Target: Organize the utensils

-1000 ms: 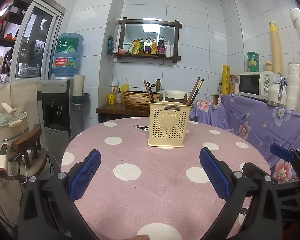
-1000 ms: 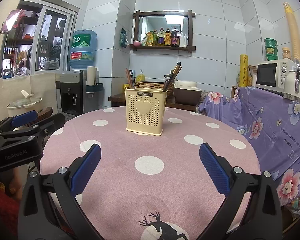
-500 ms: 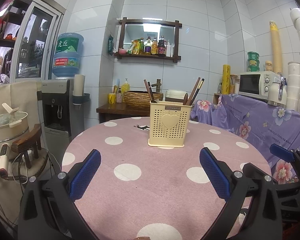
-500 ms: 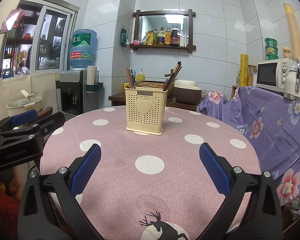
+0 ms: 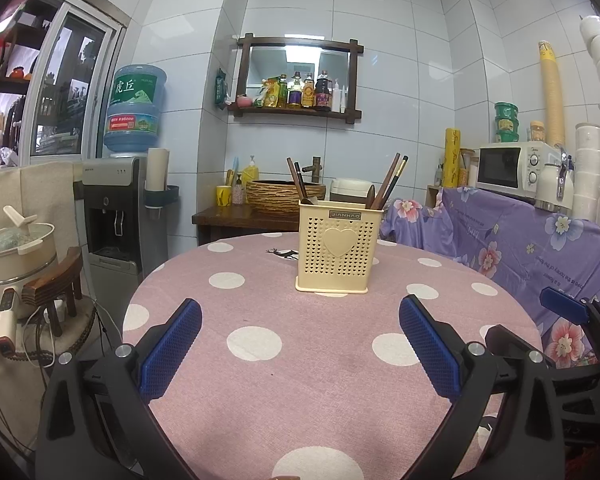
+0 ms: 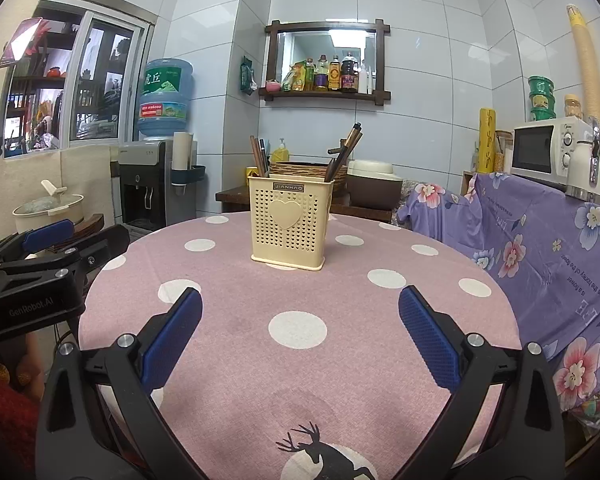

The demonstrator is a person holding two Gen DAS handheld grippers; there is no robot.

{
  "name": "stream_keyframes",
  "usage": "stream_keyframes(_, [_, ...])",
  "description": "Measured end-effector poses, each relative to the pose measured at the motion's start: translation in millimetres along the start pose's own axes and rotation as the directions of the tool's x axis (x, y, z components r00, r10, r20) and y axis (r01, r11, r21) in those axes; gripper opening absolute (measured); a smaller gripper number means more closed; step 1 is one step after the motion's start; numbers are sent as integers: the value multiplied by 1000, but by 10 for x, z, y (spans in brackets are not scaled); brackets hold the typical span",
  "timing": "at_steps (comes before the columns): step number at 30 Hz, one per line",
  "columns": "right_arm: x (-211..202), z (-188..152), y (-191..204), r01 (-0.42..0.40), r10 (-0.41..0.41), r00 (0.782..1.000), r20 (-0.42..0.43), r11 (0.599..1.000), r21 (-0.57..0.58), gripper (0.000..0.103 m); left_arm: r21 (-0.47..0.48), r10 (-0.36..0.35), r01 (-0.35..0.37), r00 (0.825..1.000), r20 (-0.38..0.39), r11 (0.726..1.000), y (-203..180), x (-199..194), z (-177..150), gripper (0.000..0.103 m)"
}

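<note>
- Utensils (image 5: 388, 178) stand upright in the cream holder (image 5: 337, 250) on the polka-dot table (image 5: 320, 380)
- Left gripper (image 5: 300, 344) gapes wide, empty, holder well ahead
- Right gripper (image 6: 300, 336) likewise spread, holder ahead slightly left

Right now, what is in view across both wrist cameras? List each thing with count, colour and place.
table: one, pink with white dots, foreground
holder: one, cream, upright at table centre
utensils: several, dark brown, standing in the holder's two ends
microwave: one, white, right counter
dispenser: one, grey, blue bottle on top, left wall
shelf: one, dark wood, bottles on it, back wall
basket: one, woven brown, side table behind
left gripper: black, blue fingers, open, empty
right gripper: black, blue fingers, open, empty
</note>
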State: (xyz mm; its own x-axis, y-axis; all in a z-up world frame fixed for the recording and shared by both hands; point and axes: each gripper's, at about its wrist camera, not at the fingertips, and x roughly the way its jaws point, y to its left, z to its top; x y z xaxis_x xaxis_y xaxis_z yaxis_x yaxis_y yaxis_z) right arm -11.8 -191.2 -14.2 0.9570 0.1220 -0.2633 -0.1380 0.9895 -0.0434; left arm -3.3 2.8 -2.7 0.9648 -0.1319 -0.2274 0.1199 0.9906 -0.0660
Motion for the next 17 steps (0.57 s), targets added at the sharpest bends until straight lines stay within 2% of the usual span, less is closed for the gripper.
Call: stream_keyframes(17, [21,-23,-10,1,-1,1000,-6,1000,3,97,0,10,-10,1000,-12,1000,-13,23,12,98])
